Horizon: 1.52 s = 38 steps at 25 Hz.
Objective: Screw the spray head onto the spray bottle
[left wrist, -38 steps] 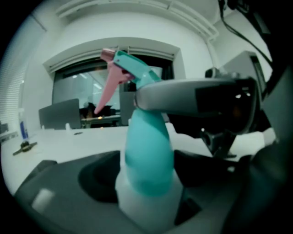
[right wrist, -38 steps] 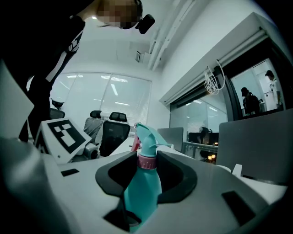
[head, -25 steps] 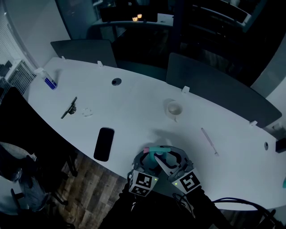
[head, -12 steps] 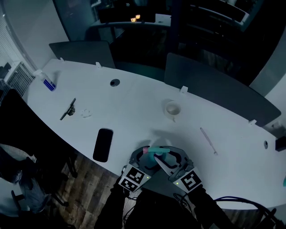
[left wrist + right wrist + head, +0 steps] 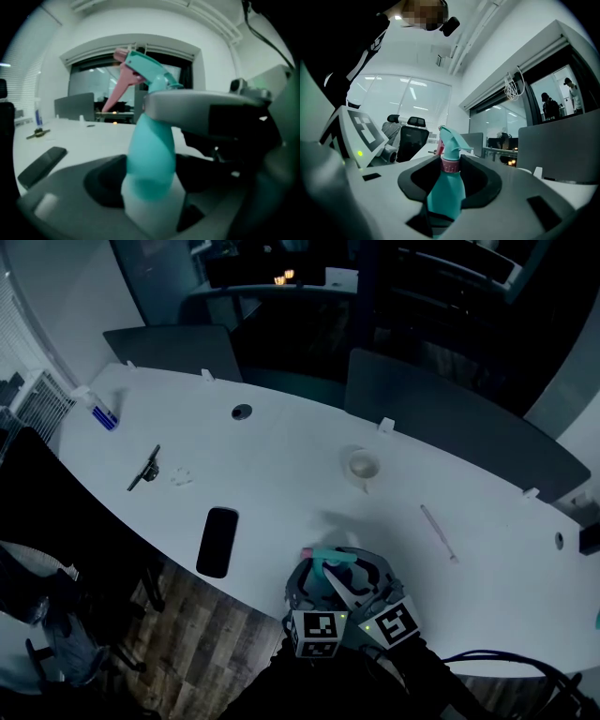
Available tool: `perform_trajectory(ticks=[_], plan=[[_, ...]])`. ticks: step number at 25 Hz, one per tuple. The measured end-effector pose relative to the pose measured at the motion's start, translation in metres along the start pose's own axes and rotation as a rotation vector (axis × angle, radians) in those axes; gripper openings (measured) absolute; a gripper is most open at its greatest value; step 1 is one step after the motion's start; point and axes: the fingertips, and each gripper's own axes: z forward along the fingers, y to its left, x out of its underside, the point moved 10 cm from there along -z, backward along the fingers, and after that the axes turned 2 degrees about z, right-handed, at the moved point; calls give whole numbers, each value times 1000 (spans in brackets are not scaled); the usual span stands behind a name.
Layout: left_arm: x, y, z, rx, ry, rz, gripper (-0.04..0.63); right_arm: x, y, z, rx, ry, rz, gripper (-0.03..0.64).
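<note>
Teal spray bottle [image 5: 446, 199] with its spray head [image 5: 143, 70] on sits clamped in our right gripper [image 5: 450, 176], and our left gripper [image 5: 157, 187] just closed onto its base.

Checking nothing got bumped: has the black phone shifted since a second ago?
No. The phone lies where it did, by the table's near edge.

no legible text anywhere
</note>
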Motion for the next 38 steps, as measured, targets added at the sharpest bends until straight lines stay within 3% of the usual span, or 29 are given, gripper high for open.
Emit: perform_trajectory(ticks=[2, 4, 7, 9, 11, 12, 14, 19, 21, 22, 24, 27, 30, 33, 35, 38], plan=[[3, -2, -1, -15, -11, 5, 334, 0, 0, 0, -7, 2, 3, 140], [3, 8, -3, 54, -24, 79, 339, 0, -1, 1, -26, 15, 0, 140], [-2, 29, 0, 270, -38, 171, 399, 0, -5, 3, -66, 27, 9, 140], [-9, 36, 10, 445, -10, 225, 399, -1, -8, 3, -88, 24, 2, 138], [-13, 39, 15, 525, 23, 289, 345, -2, -9, 3, -95, 16, -12, 140], [-14, 39, 15, 521, 29, 299, 342, -2, -8, 4, -91, 16, -16, 140], [-11, 36, 11, 442, 14, 266, 341, -2, -6, 4, -72, 18, -22, 140], [-3, 9, 2, 68, -47, 80, 339, 0, -2, 1, -13, 5, 4, 140], [1, 0, 3, -20, -72, 30, 339, 1, -3, 1, -6, 4, 25, 140], [4, -1, 3, -25, -85, 28, 339, 2, -3, 0, -11, 4, 23, 140], [4, 7, 0, 44, -87, 57, 341, 2, -3, 1, -30, 10, 7, 140], [-3, 28, -1, 232, -76, 178, 366, 1, -5, 3, -59, 24, 2, 140], [-11, 40, 11, 454, -6, 328, 377, -1, -8, 5, -87, 21, 3, 140], [-14, 45, 21, 595, 34, 377, 353, -1, -9, 5, -105, 23, 1, 140], [-12, 45, 18, 566, 8, 342, 350, -1, -7, 5, -100, 21, -9, 140], [-4, 33, 10, 381, -62, 227, 348, -1, -4, 3, -47, 2, -11, 140]])
